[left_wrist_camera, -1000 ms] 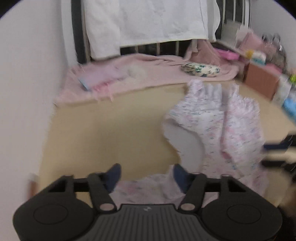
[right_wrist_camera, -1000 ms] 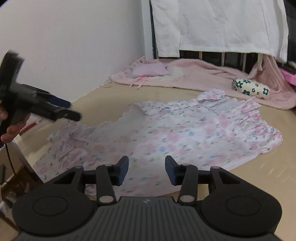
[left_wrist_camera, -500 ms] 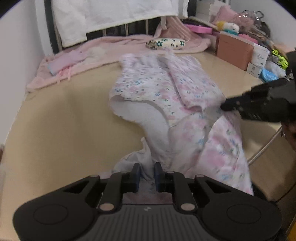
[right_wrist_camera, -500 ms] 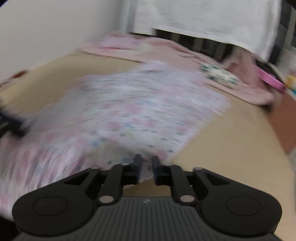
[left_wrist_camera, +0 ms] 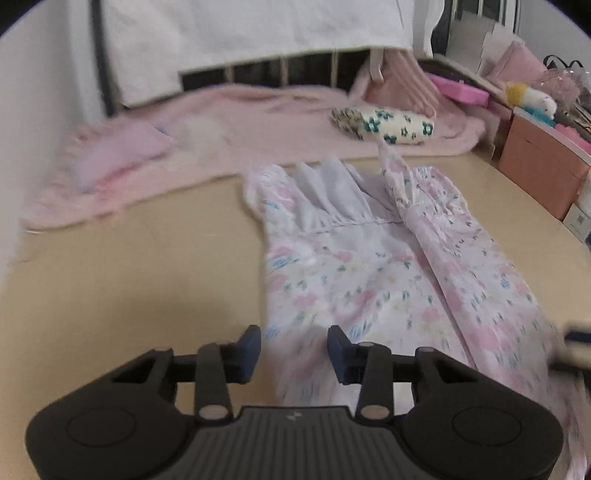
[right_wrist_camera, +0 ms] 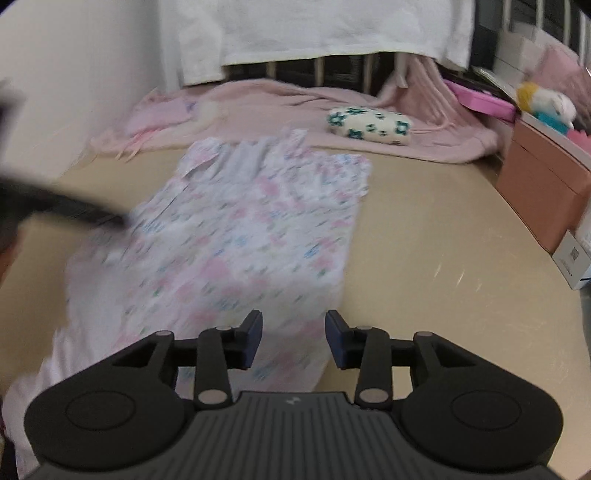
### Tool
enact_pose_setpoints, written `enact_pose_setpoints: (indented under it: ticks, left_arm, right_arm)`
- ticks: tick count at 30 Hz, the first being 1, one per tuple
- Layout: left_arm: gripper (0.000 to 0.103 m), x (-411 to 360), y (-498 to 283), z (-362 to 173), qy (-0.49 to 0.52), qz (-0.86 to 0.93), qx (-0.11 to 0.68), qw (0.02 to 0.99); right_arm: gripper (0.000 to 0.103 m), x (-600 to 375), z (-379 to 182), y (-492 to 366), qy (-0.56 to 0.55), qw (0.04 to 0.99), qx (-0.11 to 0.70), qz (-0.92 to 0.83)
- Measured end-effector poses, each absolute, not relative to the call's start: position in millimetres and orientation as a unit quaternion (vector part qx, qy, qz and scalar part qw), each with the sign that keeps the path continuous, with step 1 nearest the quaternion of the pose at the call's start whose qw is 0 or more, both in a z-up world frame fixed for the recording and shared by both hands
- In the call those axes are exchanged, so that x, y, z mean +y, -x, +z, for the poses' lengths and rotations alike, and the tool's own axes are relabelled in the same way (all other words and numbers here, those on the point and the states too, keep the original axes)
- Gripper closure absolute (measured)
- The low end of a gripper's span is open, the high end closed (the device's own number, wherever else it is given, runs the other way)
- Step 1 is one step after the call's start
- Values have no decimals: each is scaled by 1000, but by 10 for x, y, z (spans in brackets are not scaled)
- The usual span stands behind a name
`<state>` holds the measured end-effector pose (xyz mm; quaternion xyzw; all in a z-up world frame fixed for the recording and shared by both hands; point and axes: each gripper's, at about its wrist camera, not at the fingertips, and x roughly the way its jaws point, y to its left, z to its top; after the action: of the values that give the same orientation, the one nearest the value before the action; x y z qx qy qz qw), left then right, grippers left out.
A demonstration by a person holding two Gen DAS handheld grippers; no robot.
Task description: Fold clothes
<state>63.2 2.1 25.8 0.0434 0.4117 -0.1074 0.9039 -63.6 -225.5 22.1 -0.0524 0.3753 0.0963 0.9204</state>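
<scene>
A white garment with pink and blue flowers lies lengthwise on the beige table, its ruffled collar end toward the back. It also shows in the right wrist view. My left gripper is open and empty over the garment's near left edge. My right gripper is open and empty over the garment's near right edge. The left gripper shows as a dark blur at the left of the right wrist view.
A pink blanket lies along the table's back with a flowered pouch on it. A white cloth hangs over a rail behind. A pink box and small cartons stand at the right edge.
Both grippers were shut on the garment's near edge half a second ago and have opened and let go. The garment now lies flatter and narrower, folded lengthwise.
</scene>
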Motion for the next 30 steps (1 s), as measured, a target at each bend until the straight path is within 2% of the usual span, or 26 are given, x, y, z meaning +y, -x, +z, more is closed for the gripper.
enact_pose_setpoints:
  ticks: [2, 3, 4, 5, 6, 8, 13, 15, 17, 19, 21, 22, 23, 24, 25, 27, 30]
  left_arm:
    - [70, 5, -757, 228, -34, -105, 414, 904]
    - [87, 19, -768, 227, -33, -108, 412, 904]
    - [94, 36, -753, 222, -35, -106, 408, 906]
    - [94, 55, -728, 216, -38, -103, 404, 908]
    - [94, 73, -703, 210, -41, -100, 400, 910]
    - [94, 157, -584, 201, -36, -80, 394, 915]
    - [94, 567, 8, 199, 28, 29, 385, 922]
    - [94, 666, 384, 180, 89, 71, 370, 922]
    - [90, 650, 737, 177, 149, 80, 364, 916]
    - [78, 617, 959, 247, 178, 40, 382, 906]
    - [74, 721, 1165, 429, 197, -13, 358, 913]
    - [65, 787, 1225, 548, 173, -15, 334, 926]
    - [60, 849, 1273, 673, 141, -10, 310, 940]
    - [55, 909, 1289, 766, 107, 1, 282, 953]
    - [53, 957, 1267, 819, 77, 10, 258, 963]
    - [53, 995, 1092, 823, 19, 9, 262, 965]
    - [54, 883, 839, 616, -42, -34, 300, 952]
  right_arm:
    - [69, -2197, 147, 675, 65, 917, 384, 82]
    - [70, -2194, 124, 689, 65, 919, 381, 82]
    - [76, -2202, 119, 687, 62, 919, 380, 88]
    - [85, -2197, 124, 677, 62, 917, 382, 96]
    - [90, -2171, 130, 650, 71, 915, 384, 102]
    - [95, -2107, 132, 532, 100, 911, 383, 113]
    - [95, -1857, 156, -66, 156, 893, 382, 178]
    - [96, -1611, 153, -390, 197, 884, 375, 199]
    - [97, -1330, 145, -712, 240, 874, 365, 214]
    - [97, -1074, 157, -954, 264, 865, 369, 216]
    - [94, -1005, 321, -1041, 261, 861, 376, 223]
    - [91, -1057, 455, -988, 252, 866, 367, 228]
    - [73, -1141, 607, -898, 241, 873, 354, 234]
    - [61, -1255, 740, -768, 229, 878, 344, 240]
    - [45, -1393, 848, -600, 215, 882, 338, 249]
    - [44, -1704, 939, -219, 186, 876, 344, 282]
    - [44, -2017, 714, 260, 177, 867, 380, 270]
